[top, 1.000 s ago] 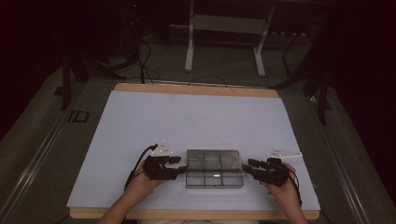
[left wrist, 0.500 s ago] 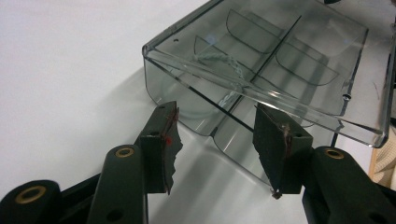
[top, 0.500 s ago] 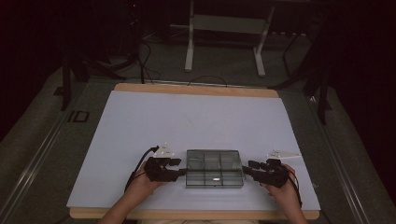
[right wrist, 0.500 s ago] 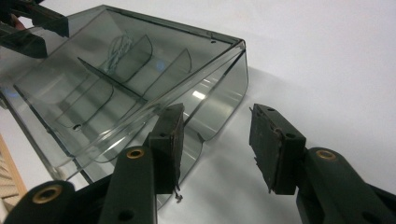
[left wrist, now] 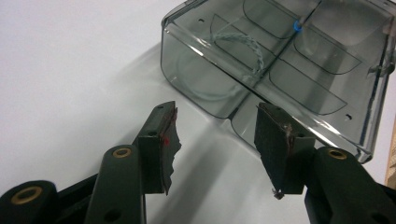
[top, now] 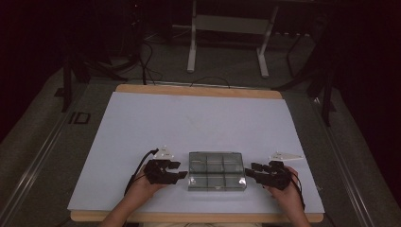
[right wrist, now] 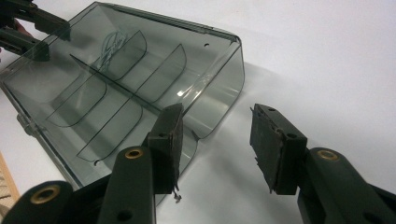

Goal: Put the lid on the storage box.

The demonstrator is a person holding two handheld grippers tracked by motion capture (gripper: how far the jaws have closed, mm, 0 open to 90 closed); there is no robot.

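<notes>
- Right now a clear plastic box (top: 217,170) with dividers sits on the white tabletop (top: 198,123), near the front edge — between the two hands.
- Left gripper (top: 176,171) rests just beside the box's left end; its fingers (left wrist: 163,140) stand apart, nothing clamped, the box's corner ahead of them.
- Right gripper (top: 253,170) sits just beside the right end, fingers (right wrist: 273,144) also apart — empty.
- A thin light cord (left wrist: 243,51) lies inside one compartment.
</notes>
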